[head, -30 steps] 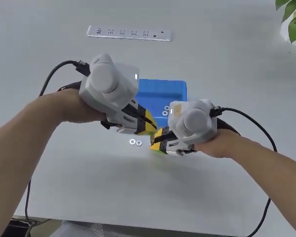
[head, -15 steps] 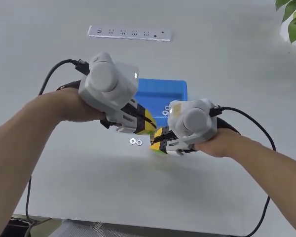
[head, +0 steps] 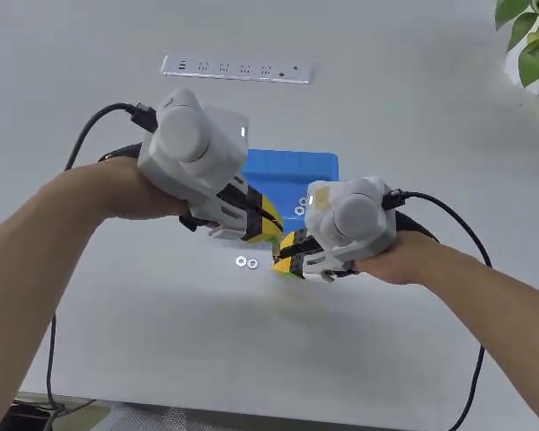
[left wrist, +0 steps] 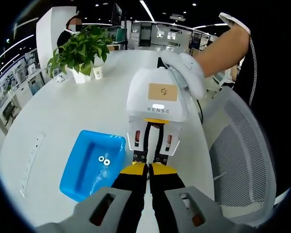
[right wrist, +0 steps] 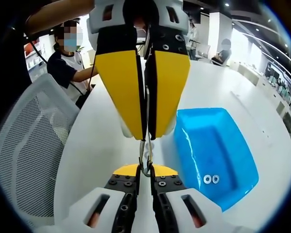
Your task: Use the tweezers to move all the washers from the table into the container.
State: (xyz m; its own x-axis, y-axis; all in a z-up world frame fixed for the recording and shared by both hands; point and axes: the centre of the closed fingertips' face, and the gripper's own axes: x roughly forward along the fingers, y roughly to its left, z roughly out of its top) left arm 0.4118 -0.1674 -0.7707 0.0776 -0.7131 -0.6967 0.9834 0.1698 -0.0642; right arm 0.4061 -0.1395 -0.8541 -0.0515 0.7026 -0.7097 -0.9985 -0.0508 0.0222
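My left gripper (head: 269, 224) and right gripper (head: 287, 244) tip to tip, facing each other; 2 jaw pairs closed. Left forearm (head: 36, 260), right forearm (head: 494, 305) angle inward.

You're working at a broad white table (head: 413, 108) with a plain, evenly lit top. A white power strip (head: 236, 68) lies toward its far edge. A leafy potted plant (left wrist: 80, 51) stands near one corner, a paper cup (left wrist: 97, 73) just beside it. A grey mesh chair (right wrist: 24, 141) is drawn up at the table's side. Around you is an open office with a dark ceiling, long strip lights (left wrist: 145, 8) and other people (right wrist: 63, 70) close by.
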